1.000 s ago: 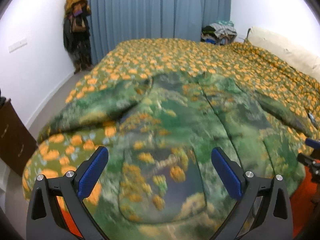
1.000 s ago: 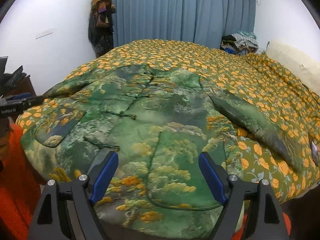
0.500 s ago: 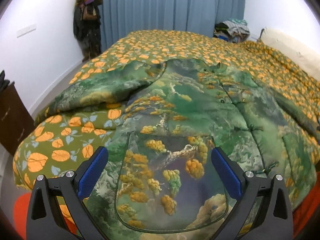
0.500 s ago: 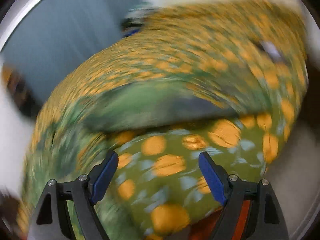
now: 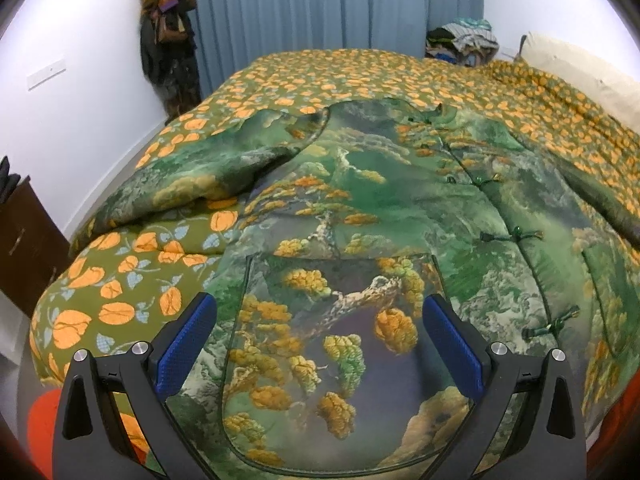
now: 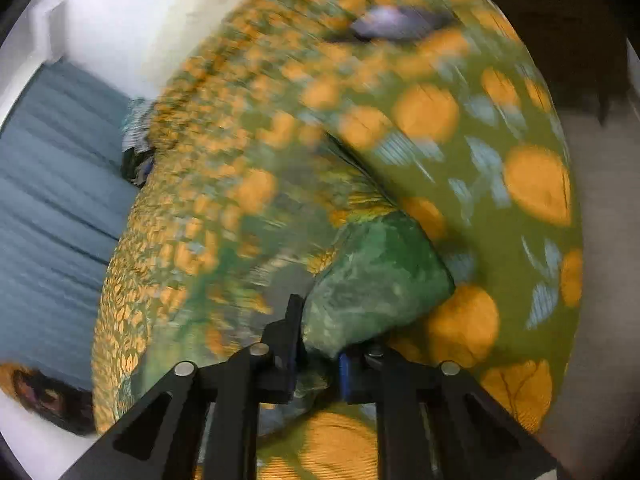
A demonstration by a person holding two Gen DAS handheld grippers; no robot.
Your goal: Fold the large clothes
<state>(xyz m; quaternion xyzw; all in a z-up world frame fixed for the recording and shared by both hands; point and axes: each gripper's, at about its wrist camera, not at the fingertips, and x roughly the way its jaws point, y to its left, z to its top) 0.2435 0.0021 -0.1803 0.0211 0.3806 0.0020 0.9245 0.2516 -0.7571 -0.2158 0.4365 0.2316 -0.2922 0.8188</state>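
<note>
A large green jacket printed with trees and orange blossoms lies spread face up on a bed covered by an olive quilt with orange flowers. The left gripper hovers over the jacket's near hem with its blue-padded fingers spread wide apart, holding nothing. A patch pocket on the jacket lies directly between and beyond those fingers. A row of knotted fastenings runs up the jacket front, ahead and to the right of the fingers. One sleeve lies bunched on the quilt, ahead and to the left of the fingers.

The right wrist view is tilted and blurred by motion. The right gripper has its fingers drawn close together, pinching the end of a green sleeve cuff, which sticks out just beyond the fingertips. The flowered quilt fills the view past the cuff.

Far beyond the left gripper's fingers hang blue curtains, with dark coats hanging on the wall at their left and a heap of clothes at their right.
</note>
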